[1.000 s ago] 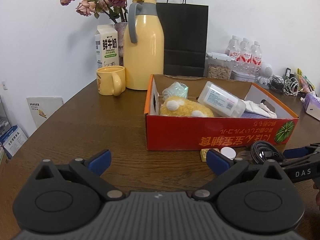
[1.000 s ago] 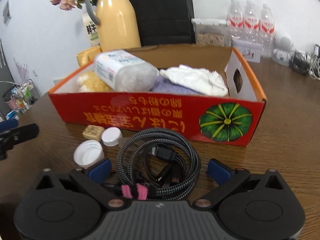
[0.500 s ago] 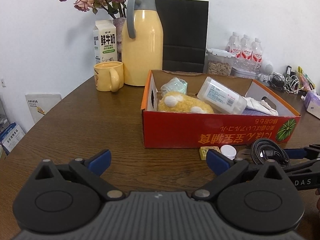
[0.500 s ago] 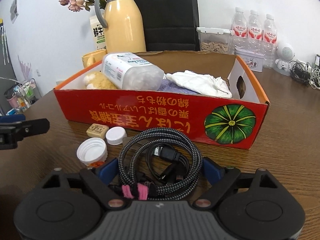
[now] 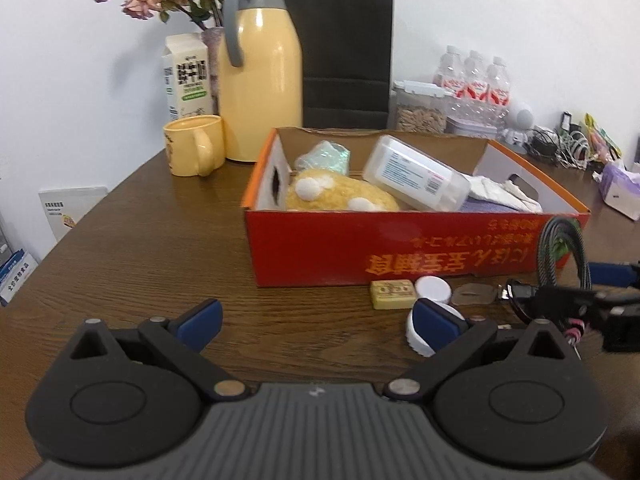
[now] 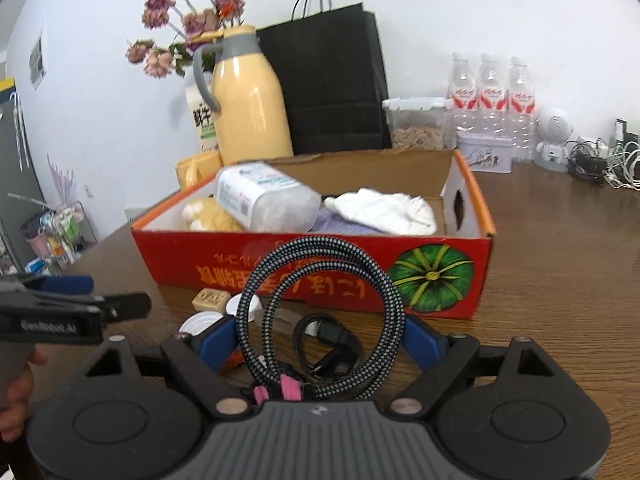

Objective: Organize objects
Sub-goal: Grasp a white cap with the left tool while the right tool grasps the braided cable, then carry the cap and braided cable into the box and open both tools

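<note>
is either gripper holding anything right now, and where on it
The right gripper holds the coiled braided cable, its blue pads pinching the coil's two sides above the pink ties. The left gripper holds nothing.

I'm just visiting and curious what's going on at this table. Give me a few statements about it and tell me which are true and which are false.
1. The right gripper is clamped on the coiled braided cable. True.
2. The left gripper holds a bottle cap. False: its jaws stand open with nothing between them.
3. The red cardboard box is empty. False: it holds a yellow plush toy, a clear plastic container and a white cloth.
4. A small tan block and a white cap lie on the table in front of the box. True.
5. The yellow mug sits inside the box. False: it stands on the table beside the yellow thermos jug.
</note>
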`<state>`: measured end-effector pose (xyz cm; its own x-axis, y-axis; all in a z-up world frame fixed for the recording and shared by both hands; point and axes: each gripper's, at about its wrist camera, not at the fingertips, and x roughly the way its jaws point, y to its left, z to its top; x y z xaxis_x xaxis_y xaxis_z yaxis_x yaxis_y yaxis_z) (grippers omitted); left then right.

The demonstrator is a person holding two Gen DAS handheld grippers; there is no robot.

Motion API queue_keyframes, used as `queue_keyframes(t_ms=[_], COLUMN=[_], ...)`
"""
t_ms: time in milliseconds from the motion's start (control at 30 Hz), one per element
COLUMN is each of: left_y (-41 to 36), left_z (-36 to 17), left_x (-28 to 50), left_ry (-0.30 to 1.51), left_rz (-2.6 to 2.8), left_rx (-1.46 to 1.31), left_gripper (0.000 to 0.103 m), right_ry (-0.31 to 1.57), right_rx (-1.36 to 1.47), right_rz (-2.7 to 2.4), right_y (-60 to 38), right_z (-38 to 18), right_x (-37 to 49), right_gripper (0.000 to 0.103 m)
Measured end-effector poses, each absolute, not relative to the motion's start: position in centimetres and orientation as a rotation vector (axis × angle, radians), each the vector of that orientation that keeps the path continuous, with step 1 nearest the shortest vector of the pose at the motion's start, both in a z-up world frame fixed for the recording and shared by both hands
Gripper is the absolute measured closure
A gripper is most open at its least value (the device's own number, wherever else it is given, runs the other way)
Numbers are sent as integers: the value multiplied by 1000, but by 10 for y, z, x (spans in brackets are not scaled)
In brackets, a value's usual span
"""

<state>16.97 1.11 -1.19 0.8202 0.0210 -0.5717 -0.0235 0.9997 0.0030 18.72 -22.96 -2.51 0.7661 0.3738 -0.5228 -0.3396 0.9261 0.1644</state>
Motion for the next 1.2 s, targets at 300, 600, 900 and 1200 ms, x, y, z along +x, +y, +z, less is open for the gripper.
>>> queue_keyframes(t_ms=[300,600,900,1200], left_y=[-18,-36,-34,-28], left_z=[-27,-33,-35,-16], left_x=[181,196,195,187], left_ry=[660,685,693,619], left_rz=[-38,-56,-70,-63], left_rx=[23,19,-20,-19], left_gripper=[0,4,62,62], right_ry=[548,555,568,558], right_rx=[107,125,112,97], right_rz=[325,330,342,348], right_y=[-266,-274,-269,-266], right_z=[-20,-25,-28,-23], right_x=[184,185,185,180], right_gripper=[16,16,16,16])
